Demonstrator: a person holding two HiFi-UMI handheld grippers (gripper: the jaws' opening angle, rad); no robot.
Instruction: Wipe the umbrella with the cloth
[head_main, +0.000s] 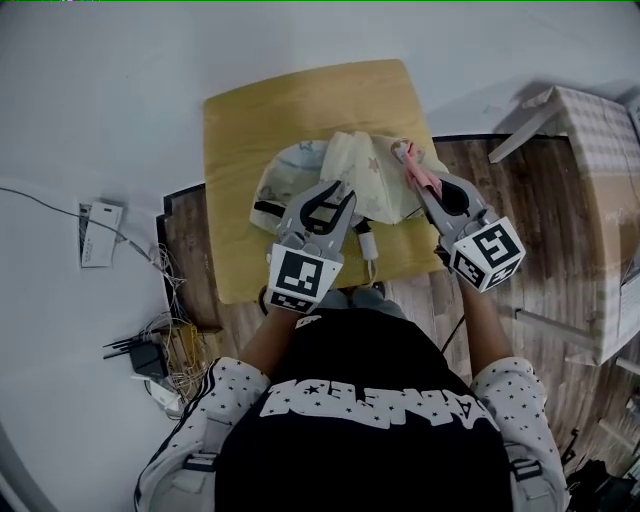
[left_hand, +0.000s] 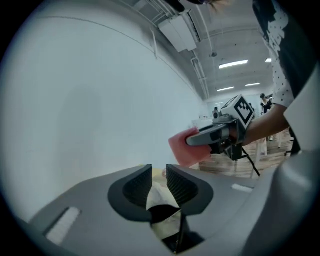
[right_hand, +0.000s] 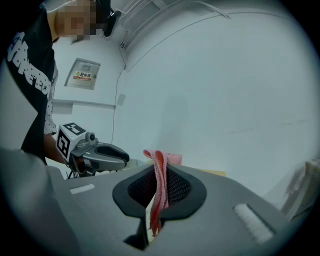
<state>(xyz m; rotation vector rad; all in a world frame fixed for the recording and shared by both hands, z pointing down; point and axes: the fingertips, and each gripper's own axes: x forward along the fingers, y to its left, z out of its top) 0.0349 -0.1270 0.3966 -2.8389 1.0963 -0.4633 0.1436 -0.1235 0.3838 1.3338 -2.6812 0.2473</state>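
The tan tabletop (head_main: 250, 130) lies ahead of and below both grippers. On it, just beyond their tips, sits the umbrella (head_main: 375, 170), a pale, star-printed canopy bunched crosswise from one gripper to the other. The left gripper (head_main: 338, 192) hangs over the canopy's near edge with its pads apart and nothing pinched, and we see pale fabric in the gap below them. Just beside it, the right gripper (head_main: 425, 190) is clenched on the pink cloth (head_main: 418, 168). The cloth pokes past the tips over the canopy's right edge, and we cannot tell whether it touches. We judge the right gripper the nearer for wiping, with a sweep leftward across the fabric. The umbrella's white handle (head_main: 367, 243) points back toward us between the two grippers, so its long axis runs away from us. A cardboard box (head_main: 600, 160) stands well right of the right gripper, and a cable tangle (head_main: 160, 350) lies on the floor well left of the left one. Neither blocks the stroke; only the left gripper sits in the cloth's path.
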